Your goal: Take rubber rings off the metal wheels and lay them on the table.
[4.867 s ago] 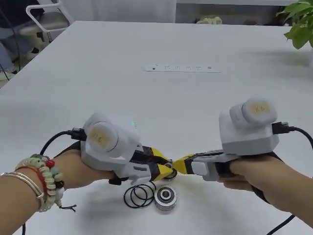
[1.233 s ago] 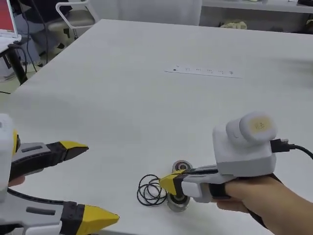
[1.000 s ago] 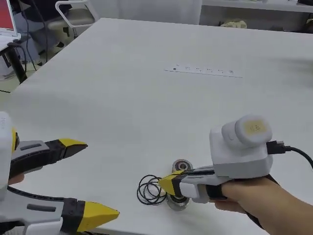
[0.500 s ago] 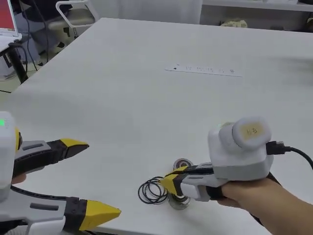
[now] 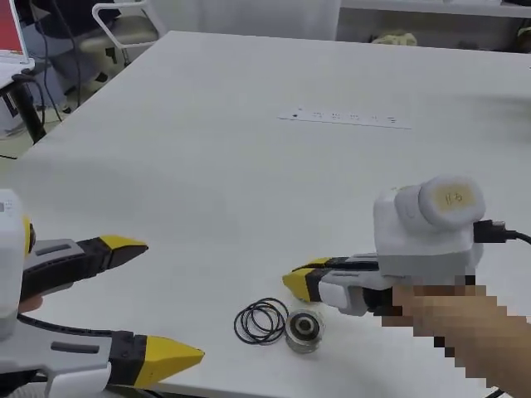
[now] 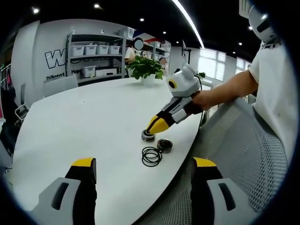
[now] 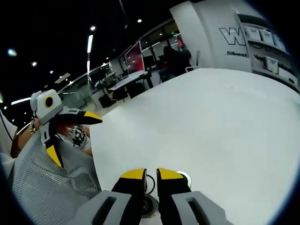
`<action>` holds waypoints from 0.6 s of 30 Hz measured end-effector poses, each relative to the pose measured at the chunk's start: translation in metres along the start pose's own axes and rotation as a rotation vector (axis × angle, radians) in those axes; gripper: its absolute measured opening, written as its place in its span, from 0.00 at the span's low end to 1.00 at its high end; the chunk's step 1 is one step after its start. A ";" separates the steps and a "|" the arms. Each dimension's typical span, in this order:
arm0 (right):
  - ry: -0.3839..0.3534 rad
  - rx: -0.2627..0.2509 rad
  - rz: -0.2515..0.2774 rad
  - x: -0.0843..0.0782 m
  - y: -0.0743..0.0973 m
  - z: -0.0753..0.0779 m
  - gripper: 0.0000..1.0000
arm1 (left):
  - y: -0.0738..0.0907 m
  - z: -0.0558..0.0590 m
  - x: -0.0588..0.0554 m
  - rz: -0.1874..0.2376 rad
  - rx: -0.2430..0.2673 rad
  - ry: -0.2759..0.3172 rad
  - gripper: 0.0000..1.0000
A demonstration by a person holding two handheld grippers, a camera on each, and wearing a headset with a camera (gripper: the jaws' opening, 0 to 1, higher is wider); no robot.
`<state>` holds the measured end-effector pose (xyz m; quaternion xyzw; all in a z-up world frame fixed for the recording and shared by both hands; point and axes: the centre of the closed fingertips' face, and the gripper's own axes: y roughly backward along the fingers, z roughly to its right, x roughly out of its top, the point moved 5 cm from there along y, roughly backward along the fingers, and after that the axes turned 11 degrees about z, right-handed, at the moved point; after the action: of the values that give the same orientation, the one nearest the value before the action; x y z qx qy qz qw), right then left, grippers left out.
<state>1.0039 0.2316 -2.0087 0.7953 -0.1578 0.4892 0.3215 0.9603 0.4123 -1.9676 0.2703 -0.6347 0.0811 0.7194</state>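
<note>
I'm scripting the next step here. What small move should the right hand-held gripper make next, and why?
Probably lower the right hand-held gripper, jaws together, onto the far wheel just under its tips. Loose rubber rings already lie beside the near wheel, and the left hand-held gripper hangs open, well aside. Whether the far wheel carries a ring, I cannot tell.

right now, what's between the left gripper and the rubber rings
Bare table: in the head view, nothing lies between the open left gripper and the rubber rings.
</note>
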 end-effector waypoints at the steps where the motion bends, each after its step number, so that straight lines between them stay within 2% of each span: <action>1: 0.005 -0.004 0.007 0.003 0.001 0.001 0.06 | 0.000 0.000 0.000 -0.003 -0.001 -0.001 0.81; 11: 0.089 -0.012 0.053 0.025 0.011 0.001 0.09 | 0.000 0.000 -0.002 -0.014 -0.005 -0.009 0.81; 17: 0.111 0.013 0.054 0.034 0.020 -0.005 0.15 | -0.001 0.001 -0.001 -0.008 -0.016 -0.009 0.82; 18: 0.125 0.049 0.050 0.035 0.024 -0.010 0.16 | -0.001 0.002 -0.002 -0.010 -0.019 -0.010 0.83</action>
<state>1.0003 0.2231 -1.9660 0.7666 -0.1454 0.5494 0.2989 0.9589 0.4111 -1.9693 0.2672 -0.6375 0.0701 0.7192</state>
